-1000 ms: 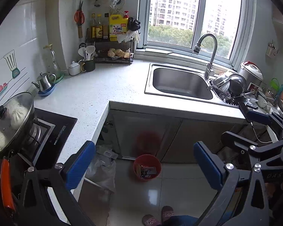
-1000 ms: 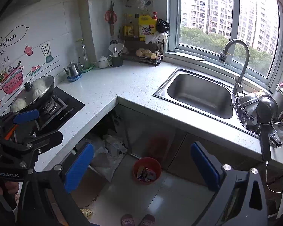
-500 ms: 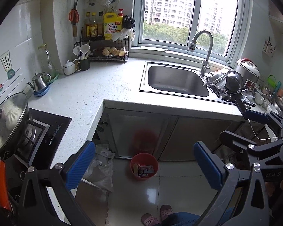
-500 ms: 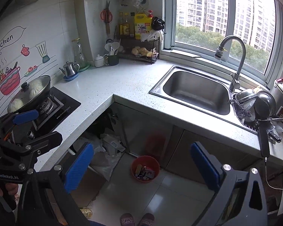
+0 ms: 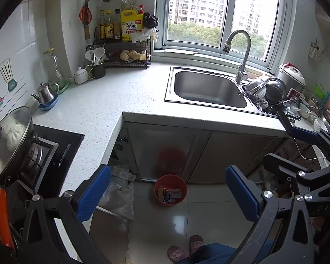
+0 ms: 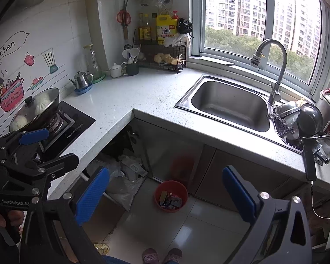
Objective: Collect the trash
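Both views have pulled back a bit since earlier, so the counter [image 5: 112, 101] and sink [image 5: 206, 88] sit lower in frame. Left gripper [image 5: 167, 195] and right gripper [image 6: 165, 193] both gape wide w/ nothing between the blue pads. Red trash bin [image 5: 171, 190] w/ wrappers stands on the floor, lower center, in front of the cabinet doors.

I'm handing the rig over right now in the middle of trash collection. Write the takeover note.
Left gripper: open, holding nothing, held high over the floor.
Right gripper: open, holding nothing, same height.
Red bin: on the floor by the sink cabinet, wrappers already inside.
White countertop: no loose trash visible on it.
Left: plastic bags lie in the open space under the counter; check whether they count as trash. Nothing else is visibly pending.
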The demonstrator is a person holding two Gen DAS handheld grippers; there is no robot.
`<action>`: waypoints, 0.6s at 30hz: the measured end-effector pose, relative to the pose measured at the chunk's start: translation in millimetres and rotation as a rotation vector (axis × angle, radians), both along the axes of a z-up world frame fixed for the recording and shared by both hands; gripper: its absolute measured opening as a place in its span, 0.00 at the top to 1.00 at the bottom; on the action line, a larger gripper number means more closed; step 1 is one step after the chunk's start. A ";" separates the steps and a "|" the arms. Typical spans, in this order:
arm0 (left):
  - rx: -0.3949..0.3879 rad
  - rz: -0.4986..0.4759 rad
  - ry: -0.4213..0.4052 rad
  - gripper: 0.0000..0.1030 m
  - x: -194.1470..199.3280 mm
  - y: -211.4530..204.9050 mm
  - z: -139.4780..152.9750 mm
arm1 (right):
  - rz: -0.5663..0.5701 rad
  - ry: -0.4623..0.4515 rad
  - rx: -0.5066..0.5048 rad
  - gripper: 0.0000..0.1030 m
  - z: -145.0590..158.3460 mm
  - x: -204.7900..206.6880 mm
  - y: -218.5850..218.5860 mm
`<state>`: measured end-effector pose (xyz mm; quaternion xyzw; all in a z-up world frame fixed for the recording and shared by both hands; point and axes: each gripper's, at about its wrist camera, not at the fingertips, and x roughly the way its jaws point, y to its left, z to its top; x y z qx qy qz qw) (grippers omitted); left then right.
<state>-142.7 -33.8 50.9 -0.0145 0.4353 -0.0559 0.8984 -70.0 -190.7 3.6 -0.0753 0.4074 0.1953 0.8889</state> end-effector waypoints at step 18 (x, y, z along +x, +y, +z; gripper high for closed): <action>-0.012 0.007 0.017 0.00 -5.6 -0.8 -4.1 | -0.009 0.012 -0.015 0.01 -2.2 -5.1 4.8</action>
